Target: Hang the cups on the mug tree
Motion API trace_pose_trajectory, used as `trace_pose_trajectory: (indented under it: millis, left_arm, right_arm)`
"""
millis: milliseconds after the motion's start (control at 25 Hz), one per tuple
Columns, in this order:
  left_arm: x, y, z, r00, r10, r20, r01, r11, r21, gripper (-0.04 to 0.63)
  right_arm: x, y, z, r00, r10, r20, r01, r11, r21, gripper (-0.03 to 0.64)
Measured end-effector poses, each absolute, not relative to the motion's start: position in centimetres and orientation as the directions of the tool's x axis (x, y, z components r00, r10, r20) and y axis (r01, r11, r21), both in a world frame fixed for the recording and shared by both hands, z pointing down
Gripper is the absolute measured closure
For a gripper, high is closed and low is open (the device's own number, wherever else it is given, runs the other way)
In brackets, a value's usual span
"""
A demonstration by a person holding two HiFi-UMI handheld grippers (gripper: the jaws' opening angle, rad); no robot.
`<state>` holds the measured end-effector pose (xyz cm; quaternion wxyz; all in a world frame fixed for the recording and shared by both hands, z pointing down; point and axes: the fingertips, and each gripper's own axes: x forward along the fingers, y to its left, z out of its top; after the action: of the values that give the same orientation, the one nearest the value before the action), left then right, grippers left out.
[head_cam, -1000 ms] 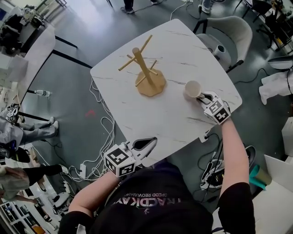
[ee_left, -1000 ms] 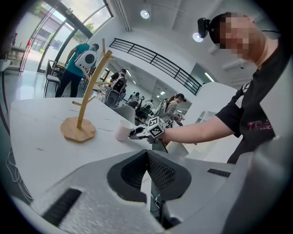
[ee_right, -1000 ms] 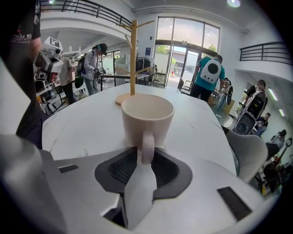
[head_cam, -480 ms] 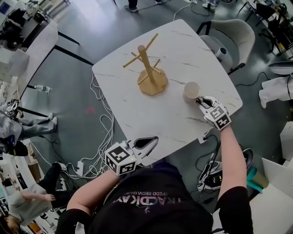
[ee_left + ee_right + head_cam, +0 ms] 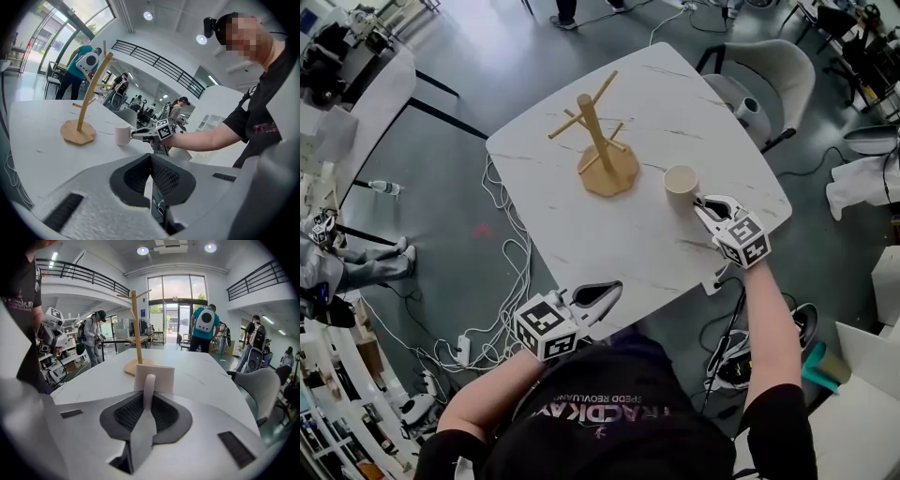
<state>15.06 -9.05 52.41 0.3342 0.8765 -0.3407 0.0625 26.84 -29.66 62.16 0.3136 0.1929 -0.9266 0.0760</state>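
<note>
A wooden mug tree (image 5: 600,150) stands upright on the white marble table (image 5: 609,253), left of centre. To its right is a cream cup (image 5: 680,183), upright. My right gripper (image 5: 708,208) is shut on the cup's handle, seen between the jaws in the right gripper view (image 5: 149,390), with the mug tree (image 5: 136,329) straight beyond the cup (image 5: 154,377). Whether the cup rests on the table I cannot tell. My left gripper (image 5: 595,298) hovers at the table's near edge, shut and holding nothing (image 5: 151,161). In the left gripper view the cup (image 5: 123,135) and mug tree (image 5: 86,101) show far off.
A grey chair (image 5: 769,66) stands at the table's far right corner. Cables (image 5: 502,272) lie on the floor by the left edge. Another table (image 5: 375,103) is at the far left. People stand in the background.
My right gripper has carried the cup a little to the left, toward the mug tree. The left gripper has stayed put.
</note>
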Motion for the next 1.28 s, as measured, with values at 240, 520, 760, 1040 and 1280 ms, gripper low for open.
trace_pose_trajectory:
  millis: [240, 520, 760, 1040, 1280]
  left_arm:
    - [15.0, -8.6, 51.9, 0.756, -0.564, 0.333, -0.644, -0.546, 0.537, 0.598]
    - [14.8, -8.3, 51.6, 0.758, -0.567, 0.322, -0.641, -0.559, 0.526, 0.598]
    - [13.9, -7.5, 50.7, 0.768, -0.564, 0.304, -0.631, -0.581, 0.515, 0.598]
    - [11.2, -6.9, 50.2, 0.809, -0.525, 0.266, -0.579, -0.629, 0.518, 0.598]
    - [7.7, -6.1, 49.2, 0.859, -0.453, 0.239, -0.507, -0.688, 0.519, 0.598]
  right_arm:
    - [26.4, -29.2, 61.1, -0.696, -0.359, 0.622, -0.432, 0.901, 0.036, 0.569]
    - [25.5, -28.5, 59.1, -0.663, -0.403, 0.631, -0.446, 0.89, 0.099, 0.569]
    - [23.9, -27.9, 55.6, -0.652, -0.442, 0.616, -0.486, 0.867, 0.109, 0.569]
    - [21.0, -26.9, 51.4, -0.604, -0.481, 0.636, -0.516, 0.843, 0.148, 0.569]
    - [18.0, -25.9, 48.4, -0.514, -0.53, 0.675, -0.531, 0.814, 0.235, 0.569]
